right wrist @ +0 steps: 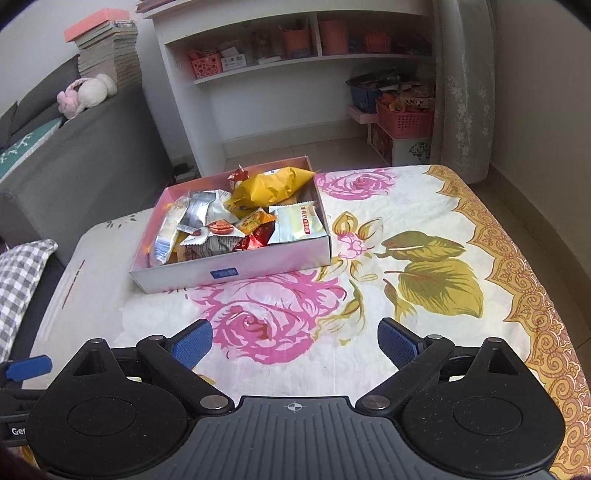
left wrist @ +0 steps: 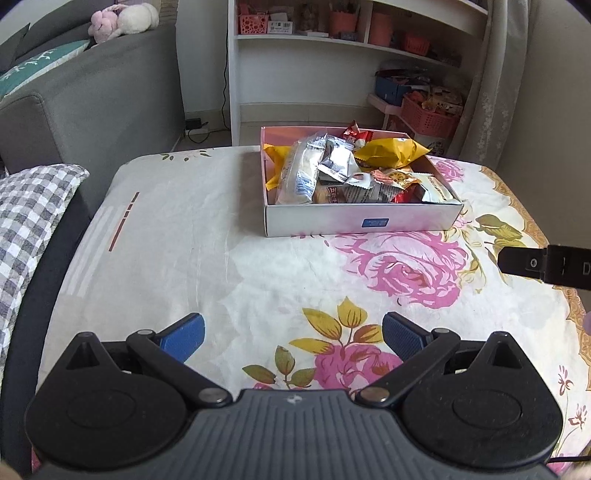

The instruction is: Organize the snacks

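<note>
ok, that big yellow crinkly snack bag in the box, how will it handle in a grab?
The big yellow crinkly snack bag looks puffed, so probably light and squashy. Its glossy, creased film may slip or crumple. Lying atop the other packets, it should lift free.

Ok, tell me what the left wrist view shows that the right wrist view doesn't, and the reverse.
Only the left wrist view: a power strip on the floor by the sofa. Only the right wrist view: a stack of books topped in orange, and the cloth's big green leaves. Both: the snack box, the yellow packet and the plush rabbit.
</note>
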Motion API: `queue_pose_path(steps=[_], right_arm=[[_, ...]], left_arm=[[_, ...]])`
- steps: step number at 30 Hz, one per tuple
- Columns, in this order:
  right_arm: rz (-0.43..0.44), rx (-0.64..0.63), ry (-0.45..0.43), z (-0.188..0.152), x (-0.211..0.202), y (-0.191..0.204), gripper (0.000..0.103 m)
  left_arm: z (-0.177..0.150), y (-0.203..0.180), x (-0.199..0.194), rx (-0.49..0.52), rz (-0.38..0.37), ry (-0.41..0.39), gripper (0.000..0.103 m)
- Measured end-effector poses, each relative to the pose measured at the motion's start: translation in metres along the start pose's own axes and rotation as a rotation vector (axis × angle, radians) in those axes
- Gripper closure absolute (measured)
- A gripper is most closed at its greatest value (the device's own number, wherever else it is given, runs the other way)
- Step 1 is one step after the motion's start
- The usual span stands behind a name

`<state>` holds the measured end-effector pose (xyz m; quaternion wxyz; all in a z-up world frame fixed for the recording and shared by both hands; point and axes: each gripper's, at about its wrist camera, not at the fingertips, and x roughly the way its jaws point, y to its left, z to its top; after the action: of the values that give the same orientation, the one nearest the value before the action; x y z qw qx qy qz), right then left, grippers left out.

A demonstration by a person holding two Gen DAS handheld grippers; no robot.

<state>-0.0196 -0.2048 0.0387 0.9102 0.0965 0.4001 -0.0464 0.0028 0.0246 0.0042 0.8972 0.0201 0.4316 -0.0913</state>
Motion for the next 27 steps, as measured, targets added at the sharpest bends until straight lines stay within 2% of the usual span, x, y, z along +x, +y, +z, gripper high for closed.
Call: queue_pose_path(steps=[5,12,27], right_arm=[[-0.004,-0.023,-0.005,-0.003,-0.006,0.006,0.005],[-0.010,-0.045,-0.027,-0.004,-0.009,0.013,0.005],[-0.008,-0.059,-0.007,-0.008,-0.005,0.015,0.005]], left_arm=[[0.003,0.001,-0.011,-0.033,0.019,-0.025,0.000],[0.004,-0.004,-0.016,-0.022,0.073,-0.041,0.000],[0.005,-0.004,-0.015,-0.022,0.072,-0.038,0.000]])
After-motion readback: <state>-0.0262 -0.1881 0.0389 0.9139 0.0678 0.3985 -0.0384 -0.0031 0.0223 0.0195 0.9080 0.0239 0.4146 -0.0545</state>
